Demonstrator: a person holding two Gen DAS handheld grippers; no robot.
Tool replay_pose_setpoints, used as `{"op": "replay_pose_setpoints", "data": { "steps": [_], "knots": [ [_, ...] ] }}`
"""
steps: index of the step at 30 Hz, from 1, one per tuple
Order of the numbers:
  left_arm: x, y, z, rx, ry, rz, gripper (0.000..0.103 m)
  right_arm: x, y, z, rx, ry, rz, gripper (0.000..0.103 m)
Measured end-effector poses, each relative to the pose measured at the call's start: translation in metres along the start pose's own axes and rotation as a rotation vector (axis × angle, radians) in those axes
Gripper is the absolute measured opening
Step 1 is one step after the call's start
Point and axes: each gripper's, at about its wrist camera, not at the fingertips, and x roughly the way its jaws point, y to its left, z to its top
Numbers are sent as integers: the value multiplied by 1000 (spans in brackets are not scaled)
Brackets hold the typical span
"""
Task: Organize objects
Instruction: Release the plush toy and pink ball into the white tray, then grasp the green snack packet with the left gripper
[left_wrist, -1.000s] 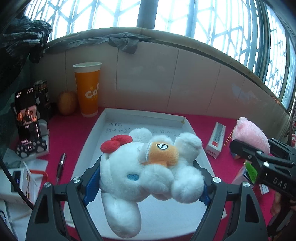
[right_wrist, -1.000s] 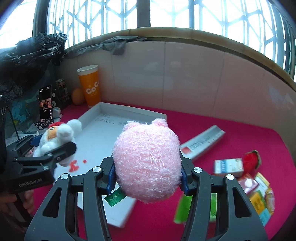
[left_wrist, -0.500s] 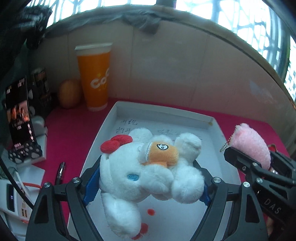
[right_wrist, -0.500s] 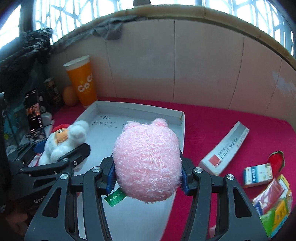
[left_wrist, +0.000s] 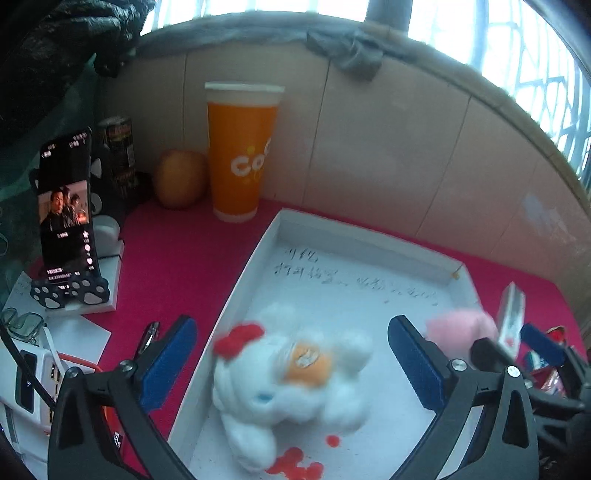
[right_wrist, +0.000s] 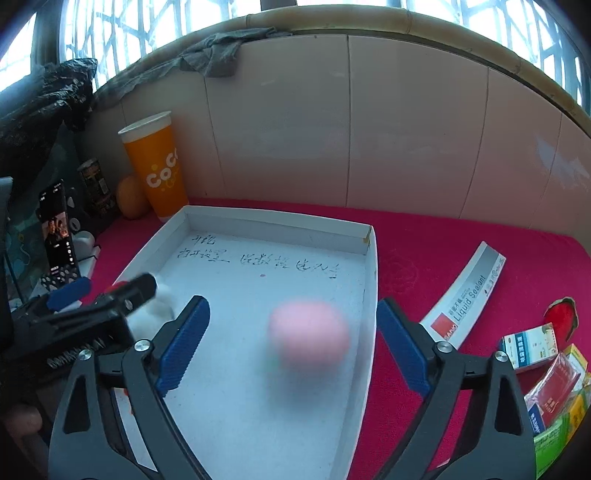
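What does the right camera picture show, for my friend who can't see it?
The right tongs are open above a white tray, with a blurry pink plush ball between them. The tray sits on a red cloth, with an orange cup behind it.

white toy (left_wrist: 291, 387): fluffy plush | pink toy (right_wrist: 308, 334): fuzzy plush | tray (right_wrist: 280, 225): matt white card | tablecloth (right_wrist: 417, 236): red felt-like cloth

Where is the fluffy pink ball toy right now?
In the right wrist view, the fluffy pink ball toy is blurred inside the white cardboard tray, near its right wall, between the open right claw's blue pads and touching neither.
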Motion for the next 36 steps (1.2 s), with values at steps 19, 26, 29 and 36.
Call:
{"op": "replay_pose_setpoints", "data": {
  "steps": [19, 26, 29, 36],
  "knots": [
    [-109, -44, -103, 22, -372, -77, 103, -122, -43, -76, -62, -421, -192, 99],
    [-99, -47, -108, 21, -345, -53, 103, -122, -71, -98, -54, -395, -315, 103],
    [-100, -54, -111, 49, -351, -49, 103, -127, -86, -100, -15, -410, -335, 103],
    [-105, -70, -115, 131, -375, -39, 103, -141, -124, -111, 93, -420, -381, 103]
  ]
}}
